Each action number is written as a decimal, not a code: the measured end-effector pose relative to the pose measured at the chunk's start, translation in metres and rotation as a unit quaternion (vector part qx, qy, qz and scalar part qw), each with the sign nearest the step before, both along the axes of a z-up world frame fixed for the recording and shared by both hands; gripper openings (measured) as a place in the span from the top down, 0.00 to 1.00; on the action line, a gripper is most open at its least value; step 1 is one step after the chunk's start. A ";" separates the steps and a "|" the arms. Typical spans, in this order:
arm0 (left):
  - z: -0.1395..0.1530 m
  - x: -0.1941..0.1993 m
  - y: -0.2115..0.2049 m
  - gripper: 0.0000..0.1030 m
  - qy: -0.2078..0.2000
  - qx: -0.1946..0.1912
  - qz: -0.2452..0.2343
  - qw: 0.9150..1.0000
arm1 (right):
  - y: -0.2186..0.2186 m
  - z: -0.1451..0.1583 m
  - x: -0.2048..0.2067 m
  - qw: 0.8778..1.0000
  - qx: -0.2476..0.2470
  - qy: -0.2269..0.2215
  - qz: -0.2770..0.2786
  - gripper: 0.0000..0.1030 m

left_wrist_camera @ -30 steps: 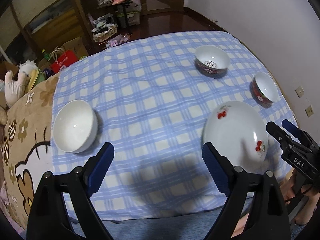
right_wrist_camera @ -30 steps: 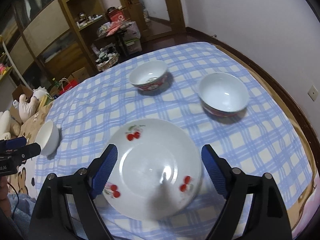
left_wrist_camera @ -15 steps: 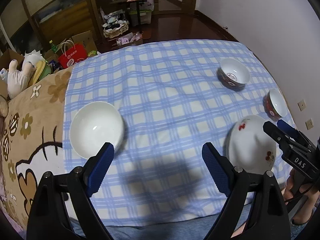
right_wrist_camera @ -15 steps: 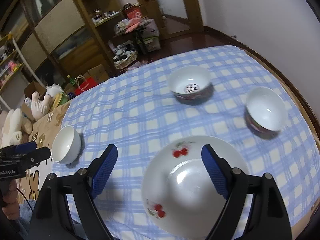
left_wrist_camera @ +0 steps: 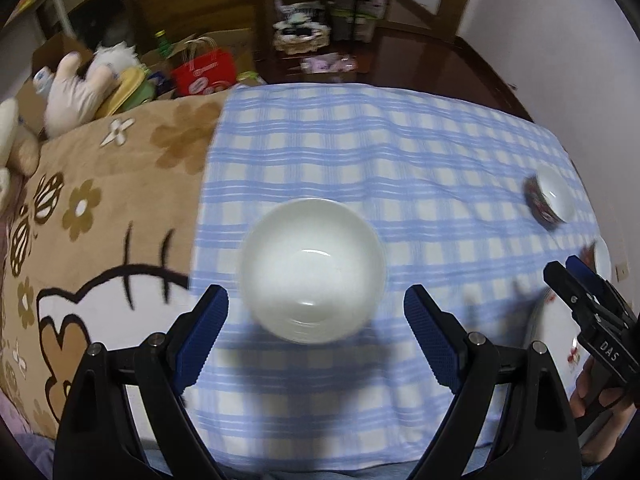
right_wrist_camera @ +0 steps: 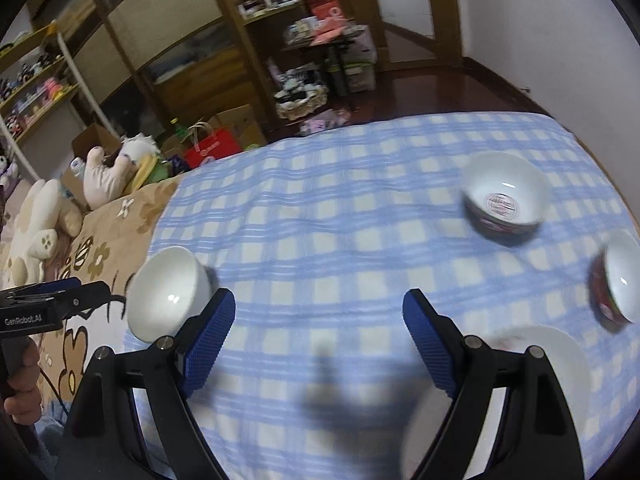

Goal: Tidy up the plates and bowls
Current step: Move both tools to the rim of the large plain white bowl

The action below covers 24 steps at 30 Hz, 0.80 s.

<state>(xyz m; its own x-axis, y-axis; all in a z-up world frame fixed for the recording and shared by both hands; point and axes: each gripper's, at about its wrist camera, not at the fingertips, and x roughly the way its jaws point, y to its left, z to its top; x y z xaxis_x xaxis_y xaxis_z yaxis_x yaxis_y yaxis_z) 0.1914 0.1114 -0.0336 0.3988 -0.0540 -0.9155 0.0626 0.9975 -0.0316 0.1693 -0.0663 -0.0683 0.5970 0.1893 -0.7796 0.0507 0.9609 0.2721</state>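
Observation:
A plain white bowl stands on the blue checked cloth near its left edge. My left gripper hangs above it, open, with the bowl framed between the fingers and not touched. My right gripper is open over bare cloth. The white bowl lies to its left, with the left gripper beside it. A cherry-patterned plate sits partly behind its right finger. A dark-sided bowl and a red-sided bowl stand at the right. In the left wrist view the right gripper covers part of the plate.
A brown flowered blanket borders the cloth on the left, with plush toys and a red bag behind it. Shelves and boxes stand on the far floor. A white wall runs along the right.
Both grippers have swung left across the cloth. The white bowl has come from the left edge to the middle of the left wrist view, and the plate has slid to the lower right in both views.

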 end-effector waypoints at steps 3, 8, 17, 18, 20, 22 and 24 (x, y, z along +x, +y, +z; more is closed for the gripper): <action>-0.007 0.007 0.023 0.14 0.005 0.002 0.020 1.000 | 0.022 -0.004 0.015 1.000 0.003 0.002 0.018 0.13; -0.026 0.016 0.050 0.14 0.020 -0.005 0.043 0.999 | 0.053 -0.010 0.033 0.999 0.009 0.005 0.045 0.13; -0.064 0.028 0.062 0.14 0.051 -0.007 0.057 0.997 | 0.093 -0.039 0.052 0.996 0.008 0.040 0.079 0.13; -0.067 0.028 0.062 0.14 0.053 -0.005 0.057 0.997 | 0.095 -0.043 0.054 0.996 0.009 0.044 0.082 0.13; -0.075 0.029 0.062 0.14 0.059 -0.007 0.053 0.997 | 0.101 -0.051 0.056 0.995 0.015 0.056 0.084 0.13; -0.082 0.029 0.063 0.18 0.066 -0.011 0.057 0.996 | 0.105 -0.057 0.057 0.994 0.019 0.063 0.086 0.13; -0.089 0.030 0.065 0.27 0.077 -0.018 0.064 0.995 | 0.109 -0.063 0.058 0.993 0.020 0.069 0.089 0.13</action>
